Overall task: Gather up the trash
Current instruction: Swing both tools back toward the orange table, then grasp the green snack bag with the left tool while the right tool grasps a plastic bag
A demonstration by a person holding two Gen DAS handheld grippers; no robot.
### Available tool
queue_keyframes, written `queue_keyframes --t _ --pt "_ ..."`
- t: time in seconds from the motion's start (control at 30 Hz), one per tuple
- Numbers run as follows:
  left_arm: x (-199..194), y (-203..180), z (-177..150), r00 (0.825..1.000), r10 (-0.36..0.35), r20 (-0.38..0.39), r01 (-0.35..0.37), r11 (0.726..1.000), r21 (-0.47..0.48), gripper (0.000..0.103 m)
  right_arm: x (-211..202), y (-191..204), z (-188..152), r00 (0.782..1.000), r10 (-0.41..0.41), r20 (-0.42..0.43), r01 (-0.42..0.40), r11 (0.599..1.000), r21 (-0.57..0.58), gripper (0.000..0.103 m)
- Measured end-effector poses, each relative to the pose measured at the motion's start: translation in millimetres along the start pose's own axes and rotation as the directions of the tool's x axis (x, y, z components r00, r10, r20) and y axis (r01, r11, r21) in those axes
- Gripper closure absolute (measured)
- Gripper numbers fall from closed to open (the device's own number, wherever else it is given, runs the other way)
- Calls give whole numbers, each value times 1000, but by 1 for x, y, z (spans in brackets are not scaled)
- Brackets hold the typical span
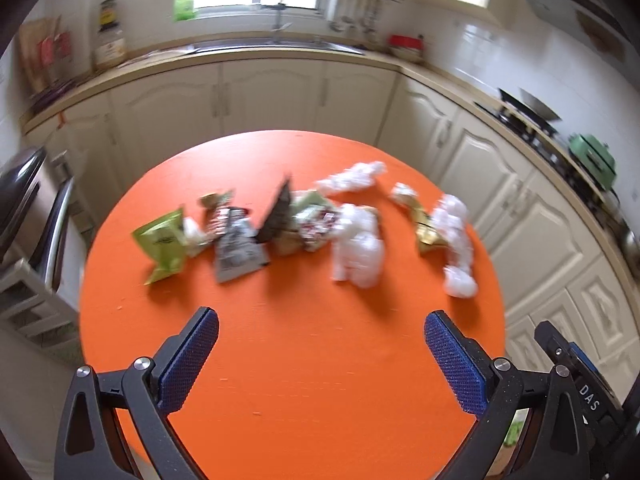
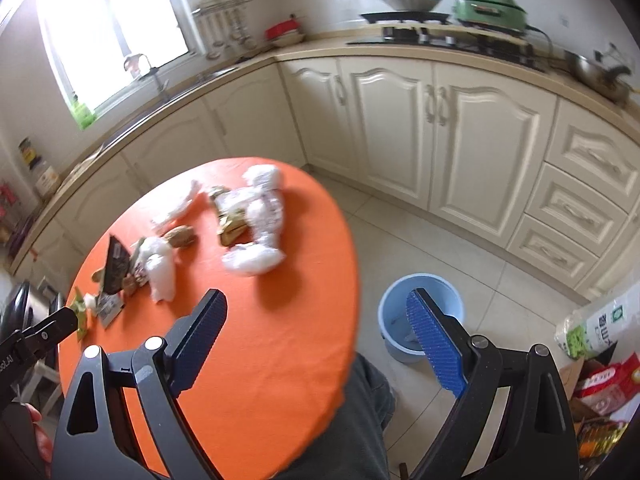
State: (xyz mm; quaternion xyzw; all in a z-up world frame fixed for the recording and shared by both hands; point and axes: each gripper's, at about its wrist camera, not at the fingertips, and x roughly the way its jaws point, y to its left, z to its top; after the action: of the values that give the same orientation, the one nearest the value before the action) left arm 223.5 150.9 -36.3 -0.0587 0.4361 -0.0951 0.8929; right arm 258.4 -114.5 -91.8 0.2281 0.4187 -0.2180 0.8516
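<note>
Trash lies in a row across the round orange table (image 1: 304,360): a green packet (image 1: 164,242), a grey packet (image 1: 236,250), a dark triangular wrapper (image 1: 278,214), crumpled white plastic (image 1: 358,246), a gold wrapper (image 1: 424,226) and more white plastic (image 1: 456,240). My left gripper (image 1: 322,322) is open above the table's near side, short of the trash. My right gripper (image 2: 318,304) is open over the table's right edge (image 2: 352,264), nothing between its fingers. A light blue bucket (image 2: 420,312) stands on the floor beside the table. The white plastic (image 2: 256,236) also shows in the right wrist view.
Cream kitchen cabinets (image 2: 440,140) run behind and to the right of the table. Bags and packets (image 2: 596,352) sit on the floor at far right. A person's dark trouser leg (image 2: 352,420) is under the table edge. A metal appliance (image 1: 28,216) stands at left.
</note>
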Motion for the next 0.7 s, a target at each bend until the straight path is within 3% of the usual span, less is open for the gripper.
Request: queue_keyframes --t 0.33,0.7 --pt "7 98 8 992 104 -68 -117 964 -239 3 35 85 1 994 74 -76 -85 983 -164 10" --pt "78 149 57 975 135 -174 -184 933 -309 6 92 145 5 982 71 -173 -116 957 -267 10"
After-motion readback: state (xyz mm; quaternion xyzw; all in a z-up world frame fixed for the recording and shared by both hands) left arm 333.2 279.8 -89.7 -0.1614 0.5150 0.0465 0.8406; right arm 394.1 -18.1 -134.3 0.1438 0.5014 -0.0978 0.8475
